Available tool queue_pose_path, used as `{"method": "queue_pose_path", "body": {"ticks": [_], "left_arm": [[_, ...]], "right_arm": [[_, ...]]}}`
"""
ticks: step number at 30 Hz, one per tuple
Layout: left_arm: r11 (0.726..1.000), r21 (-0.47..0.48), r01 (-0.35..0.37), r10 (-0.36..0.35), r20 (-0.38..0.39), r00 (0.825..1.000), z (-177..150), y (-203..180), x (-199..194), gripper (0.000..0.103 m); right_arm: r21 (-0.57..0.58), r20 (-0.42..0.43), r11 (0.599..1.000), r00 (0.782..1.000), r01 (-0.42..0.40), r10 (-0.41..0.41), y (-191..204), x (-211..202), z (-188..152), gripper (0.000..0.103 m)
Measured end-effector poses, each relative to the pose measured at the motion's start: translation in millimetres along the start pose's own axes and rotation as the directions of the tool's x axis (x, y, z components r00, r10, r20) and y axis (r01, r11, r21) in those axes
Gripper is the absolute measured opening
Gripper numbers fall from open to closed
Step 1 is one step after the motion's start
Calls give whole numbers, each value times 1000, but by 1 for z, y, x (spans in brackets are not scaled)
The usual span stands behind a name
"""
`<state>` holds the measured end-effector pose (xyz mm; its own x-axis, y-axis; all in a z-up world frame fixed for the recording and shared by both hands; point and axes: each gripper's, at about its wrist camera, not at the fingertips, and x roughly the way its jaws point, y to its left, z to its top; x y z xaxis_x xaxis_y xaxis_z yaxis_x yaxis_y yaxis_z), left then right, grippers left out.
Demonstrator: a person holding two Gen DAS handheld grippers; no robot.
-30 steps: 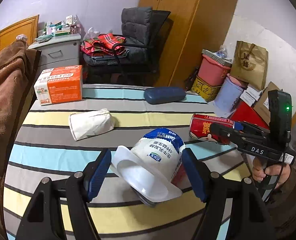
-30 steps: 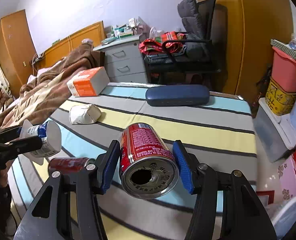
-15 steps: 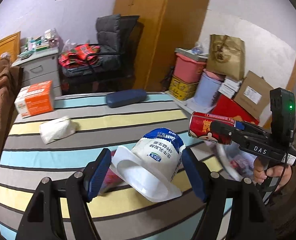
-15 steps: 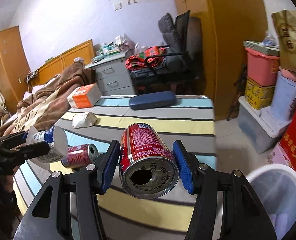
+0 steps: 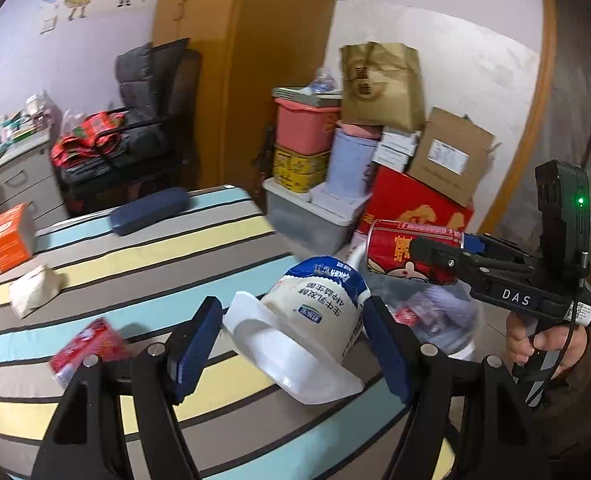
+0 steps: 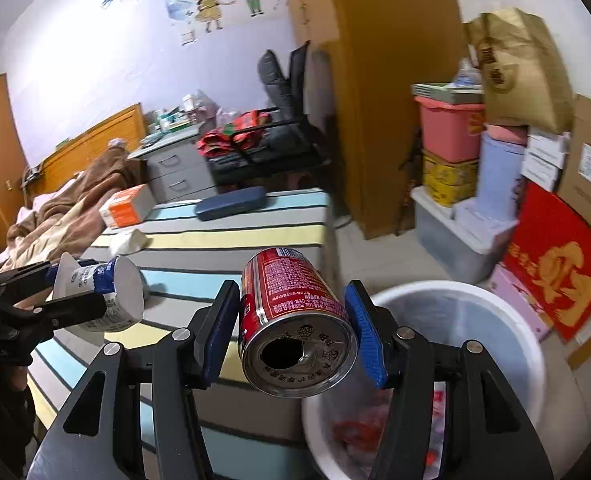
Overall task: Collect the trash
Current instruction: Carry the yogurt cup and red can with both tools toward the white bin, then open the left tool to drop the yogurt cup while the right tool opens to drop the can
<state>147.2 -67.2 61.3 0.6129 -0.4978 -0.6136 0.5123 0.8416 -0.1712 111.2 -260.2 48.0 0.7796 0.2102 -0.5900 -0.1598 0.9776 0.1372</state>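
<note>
My left gripper (image 5: 293, 314) is shut on a white yoghurt cup (image 5: 315, 304) with a blue label, tilted with its mouth towards me, over the bed's right edge. My right gripper (image 6: 292, 304) is shut on a red drink can (image 6: 291, 292) with its opened top facing the camera. It hangs at the near left rim of a white trash bin (image 6: 491, 304), whose clear liner holds some trash. In the left wrist view the red can (image 5: 407, 252) hangs over the trash bin (image 5: 443, 312). A second red can (image 5: 89, 346) lies on the striped bed (image 5: 167, 256).
On the bed lie a white tissue pack (image 5: 35, 290), an orange box (image 5: 5, 240) and a dark blue case (image 5: 149, 210). Stacked boxes, tubs and a paper bag (image 5: 379, 84) crowd the wall behind the bin. A wardrobe (image 6: 375, 80) stands beyond the bed.
Both grippers have swung right, from over the bed towards its right edge, still shut on the cup and the can. The trash bin has come into view beneath the can.
</note>
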Motion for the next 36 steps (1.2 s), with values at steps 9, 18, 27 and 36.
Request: {"method": "queue_pose_path", "body": {"ticks": [9,18,27,36], "left_arm": [[994,55,97,-95,-45,994,4,-57,32,75],[982,82,172,-163,-108,981,1,-101,68,75],[978,113,173,-154,-164,974,-5,-123,98,75],[981,94,173,-153,-190,970,-6,-124,114,75]], "right_arm": [[67,-12,992,994,105,-104,-41,-21,-19,56],[127,-82,970,977,206,-197,-76,-26,-37,56],[141,-158,956,959,256,-234,-96,-12,-47,56],[151,-178,951,953,271,-244,-102,-6,-48,57]]}}
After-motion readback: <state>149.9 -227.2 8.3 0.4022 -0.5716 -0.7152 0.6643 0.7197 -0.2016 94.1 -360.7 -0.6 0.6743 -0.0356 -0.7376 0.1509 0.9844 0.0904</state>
